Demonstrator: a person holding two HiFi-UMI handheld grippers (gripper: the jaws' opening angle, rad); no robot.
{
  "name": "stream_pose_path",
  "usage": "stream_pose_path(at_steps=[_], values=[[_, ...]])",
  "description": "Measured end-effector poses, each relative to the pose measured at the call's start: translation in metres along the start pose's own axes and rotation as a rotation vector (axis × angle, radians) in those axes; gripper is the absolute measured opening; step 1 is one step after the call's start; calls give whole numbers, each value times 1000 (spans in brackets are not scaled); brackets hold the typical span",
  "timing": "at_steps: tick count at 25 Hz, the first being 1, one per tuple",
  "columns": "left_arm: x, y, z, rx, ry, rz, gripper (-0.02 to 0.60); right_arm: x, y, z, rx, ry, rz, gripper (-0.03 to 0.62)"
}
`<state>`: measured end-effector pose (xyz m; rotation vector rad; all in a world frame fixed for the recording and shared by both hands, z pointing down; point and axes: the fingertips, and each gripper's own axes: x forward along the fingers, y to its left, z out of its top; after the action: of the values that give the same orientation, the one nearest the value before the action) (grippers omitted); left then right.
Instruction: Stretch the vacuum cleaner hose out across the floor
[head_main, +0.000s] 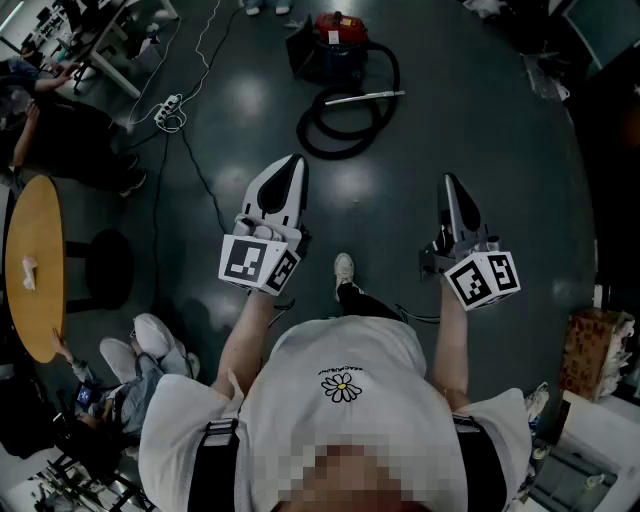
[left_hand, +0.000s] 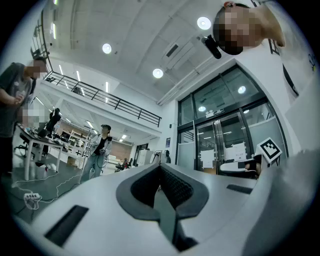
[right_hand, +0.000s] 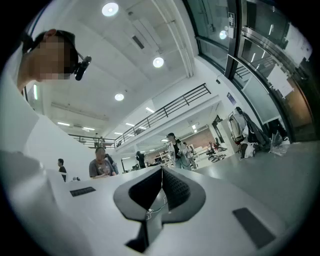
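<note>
A red vacuum cleaner (head_main: 338, 45) stands on the dark floor at the top of the head view. Its black hose (head_main: 338, 132) lies coiled in a loop in front of it, with a metal wand (head_main: 365, 97) across the loop. My left gripper (head_main: 293, 163) and right gripper (head_main: 449, 182) are held out level, well short of the hose, both shut with nothing between the jaws. In the left gripper view the left gripper (left_hand: 160, 168) has its pads pressed together. The right gripper (right_hand: 161, 170) looks the same in its own view. Neither gripper view shows the hose.
A round wooden table (head_main: 33, 268) and a black stool (head_main: 107, 266) stand at the left, with people seated nearby. A power strip (head_main: 168, 111) and its cables lie on the floor at upper left. A cardboard box (head_main: 592, 352) sits at the right. My shoe (head_main: 344, 268) shows between the grippers.
</note>
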<state>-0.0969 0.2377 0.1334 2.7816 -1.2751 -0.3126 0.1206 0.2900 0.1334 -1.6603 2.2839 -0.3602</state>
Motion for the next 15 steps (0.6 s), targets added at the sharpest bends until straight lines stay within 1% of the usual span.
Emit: stream_pose_path(at_steps=[2,4,6,8,11,13,15], values=[[27,11,2,3,-2,-2,6,21,-14,11,17,-11,20,14],[55,26,6,8,-17,7,6,47,-28,22,51,-35,69,15],[83,44,8,17,-31,25,6,80,-42,28,106,-57,124,15],[106,63,3,24,-20,41,7,113,-55,26,155,-57,148,15],[142,99,-12,20,-8,52,6,165,-73,19,163,-44,164,15],[172,126,-21,6,-27,52,8,205,-87,14,174,-35,190,15],[205,152,-32,-31,-39,35,9,243,-103,12,182,-33,197,17]])
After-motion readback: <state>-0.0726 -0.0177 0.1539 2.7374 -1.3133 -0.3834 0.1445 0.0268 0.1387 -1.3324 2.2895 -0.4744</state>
